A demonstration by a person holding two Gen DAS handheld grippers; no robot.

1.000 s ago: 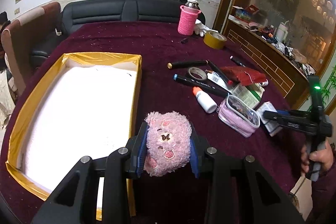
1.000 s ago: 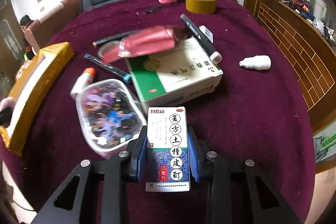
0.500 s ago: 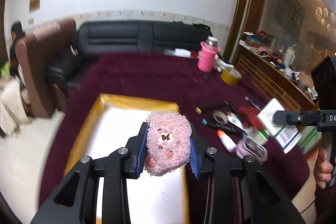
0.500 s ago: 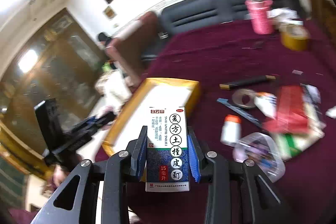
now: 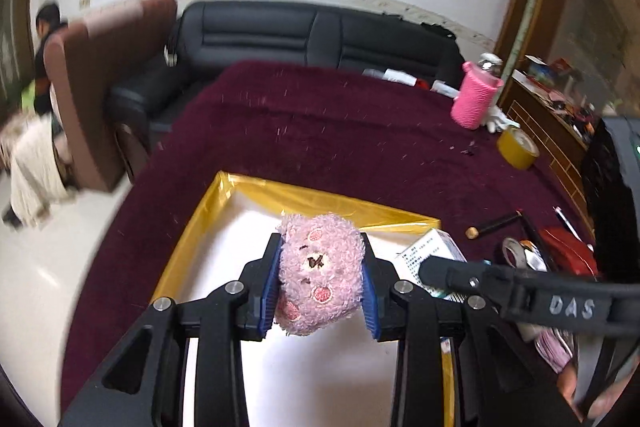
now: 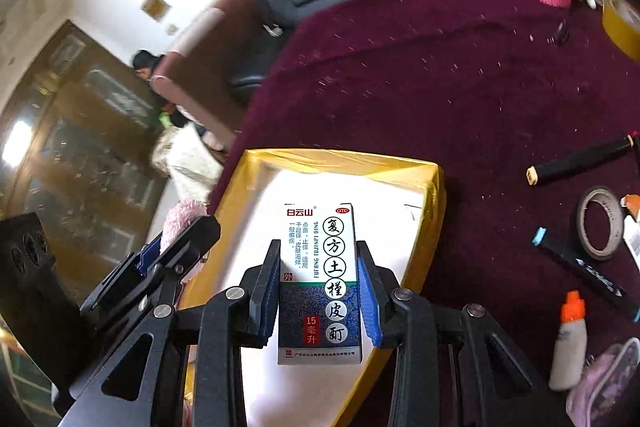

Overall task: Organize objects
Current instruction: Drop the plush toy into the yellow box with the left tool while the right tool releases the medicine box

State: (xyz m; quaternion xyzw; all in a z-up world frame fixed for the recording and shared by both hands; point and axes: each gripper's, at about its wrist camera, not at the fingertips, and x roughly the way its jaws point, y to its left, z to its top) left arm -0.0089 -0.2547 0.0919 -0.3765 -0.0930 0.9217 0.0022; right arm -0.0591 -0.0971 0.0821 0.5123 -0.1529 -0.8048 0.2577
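Pink plush toy (image 5: 320,277) sits clamped between the blue pads of the left gripper (image 5: 319,283), above the white floor of the gold-edged box (image 5: 224,195). Beside it, the right gripper (image 6: 318,301) pinches an upright medicine carton (image 6: 320,283) between its fingers, over the same box.

Plush toy (image 5: 320,275): pale pink fleece, darker pink round patches, dark stitched marks. Gripper pads (image 5: 269,289): blue, set on black frames. Medicine box (image 6: 318,283): white upper half printed with black and red characters, dark blue patterned lower half, red label. Tray (image 5: 224,199): gold rim, white floor. Tablecloth (image 5: 320,131): maroon, flecked with pale specks. Bottle sleeve (image 5: 474,103): bright pink knit. Tape roll (image 5: 518,149): mustard yellow. Sofa (image 5: 320,31): black.
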